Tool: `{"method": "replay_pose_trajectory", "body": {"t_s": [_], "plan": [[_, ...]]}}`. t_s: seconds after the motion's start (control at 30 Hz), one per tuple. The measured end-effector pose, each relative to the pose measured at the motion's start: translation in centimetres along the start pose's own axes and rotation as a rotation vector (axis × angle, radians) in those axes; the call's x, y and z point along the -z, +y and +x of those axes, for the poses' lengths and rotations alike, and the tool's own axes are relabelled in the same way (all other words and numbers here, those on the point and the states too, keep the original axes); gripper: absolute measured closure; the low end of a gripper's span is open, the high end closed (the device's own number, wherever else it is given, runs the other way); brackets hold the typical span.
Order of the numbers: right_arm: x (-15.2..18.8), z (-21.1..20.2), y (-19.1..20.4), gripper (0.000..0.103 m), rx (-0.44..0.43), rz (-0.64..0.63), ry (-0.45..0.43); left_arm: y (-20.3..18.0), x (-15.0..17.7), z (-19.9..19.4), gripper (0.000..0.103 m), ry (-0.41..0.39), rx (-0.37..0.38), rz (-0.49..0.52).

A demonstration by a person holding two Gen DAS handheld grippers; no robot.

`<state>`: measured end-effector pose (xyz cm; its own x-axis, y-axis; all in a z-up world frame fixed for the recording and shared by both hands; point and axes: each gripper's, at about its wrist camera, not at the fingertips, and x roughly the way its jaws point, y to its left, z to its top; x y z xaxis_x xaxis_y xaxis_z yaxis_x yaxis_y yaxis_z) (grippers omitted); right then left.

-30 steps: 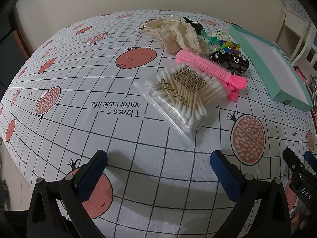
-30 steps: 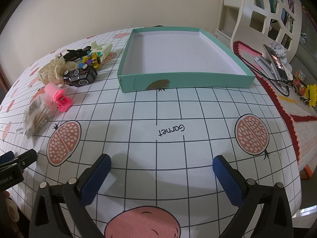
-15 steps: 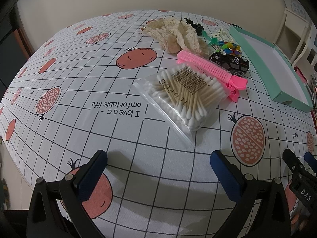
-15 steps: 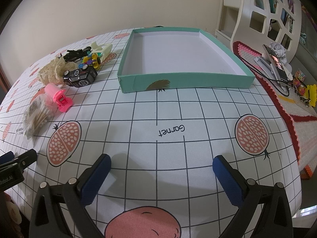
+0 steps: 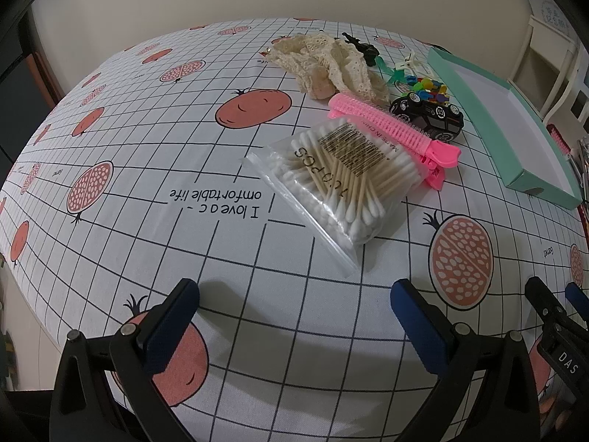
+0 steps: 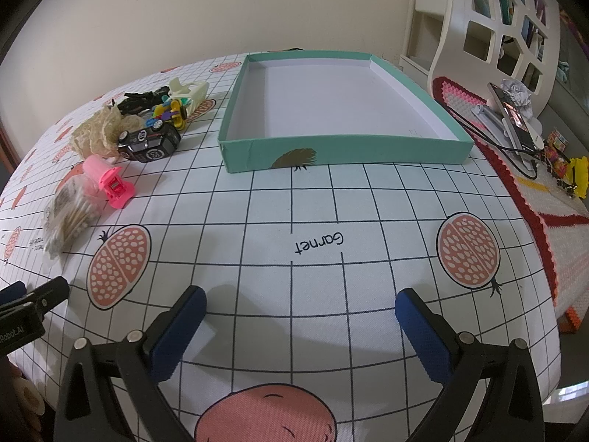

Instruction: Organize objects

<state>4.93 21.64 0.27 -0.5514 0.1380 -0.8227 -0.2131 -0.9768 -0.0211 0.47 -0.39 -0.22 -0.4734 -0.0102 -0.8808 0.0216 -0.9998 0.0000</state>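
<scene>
two grippers hover low over the counter, both spread wide and holding nothing: the left gripper faces the clutter, the right gripper faces the tray. nothing lies in the tray, so the sorting looks not yet begun; this reads as the approach before a first pick. nearest the left gripper is the swab bag, flat on the cloth, touching the pink clip behind it. farther back sit the toy car, lace, small coloured pieces and a black item too small to tell. the next move likely calls for reaching forward to the bag, closing on its bulk rather than the slippery film edge, then carrying it right to the tray.

the counter wears a grid cloth printed with pomegranates. a plain wall stands behind; a white shelf and a phone sit off to the right.
</scene>
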Motion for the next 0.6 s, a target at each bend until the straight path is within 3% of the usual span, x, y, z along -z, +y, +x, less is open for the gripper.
{"method": "replay_pose_trajectory", "body": {"t_s": [0.3,0.6], "plan": [[-0.4,0.0,0.0,0.0,-0.006,-0.005,0.01,-0.1,0.1,-0.2,0.0,0.017,0.017,0.018],[-2.1,-0.7,0.9,0.0,-0.045,-0.008,-0.002,0.9,-2.2,-1.8,0.0,0.014,0.083,-0.071]]}}
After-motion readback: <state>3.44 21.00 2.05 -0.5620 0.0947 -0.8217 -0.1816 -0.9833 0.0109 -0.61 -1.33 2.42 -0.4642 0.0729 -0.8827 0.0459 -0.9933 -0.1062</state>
